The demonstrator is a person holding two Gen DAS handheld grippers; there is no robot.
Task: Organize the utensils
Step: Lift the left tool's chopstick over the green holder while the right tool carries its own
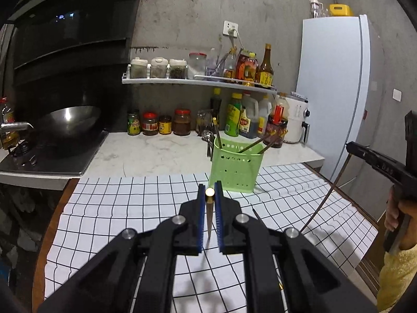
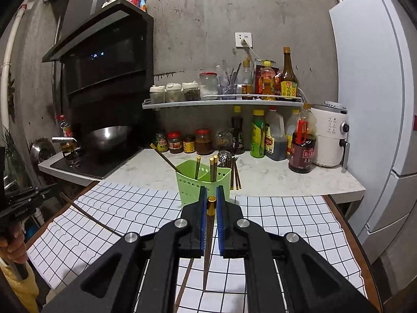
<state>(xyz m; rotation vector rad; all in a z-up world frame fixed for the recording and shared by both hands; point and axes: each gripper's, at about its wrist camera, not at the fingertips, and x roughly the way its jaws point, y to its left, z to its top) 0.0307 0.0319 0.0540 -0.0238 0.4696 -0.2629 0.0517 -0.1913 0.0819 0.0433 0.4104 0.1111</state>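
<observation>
Dim kitchen, lit from overhead; the checked cloth (image 1: 135,208) glares white, the wok (image 1: 69,120) glints, soft shadows, edges bowed and dark.

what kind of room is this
Most likely a home kitchen: a wok sits on a stove under a black range hood, jars and sauce bottles fill a wall shelf and the counter, and a white fridge stands at the right.

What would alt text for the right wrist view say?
A hand-held gripper is shut on a gold-capped chopstick above a checked cloth, facing a green holder of chopsticks; jars, bottles and a wok line the counter behind.
</observation>
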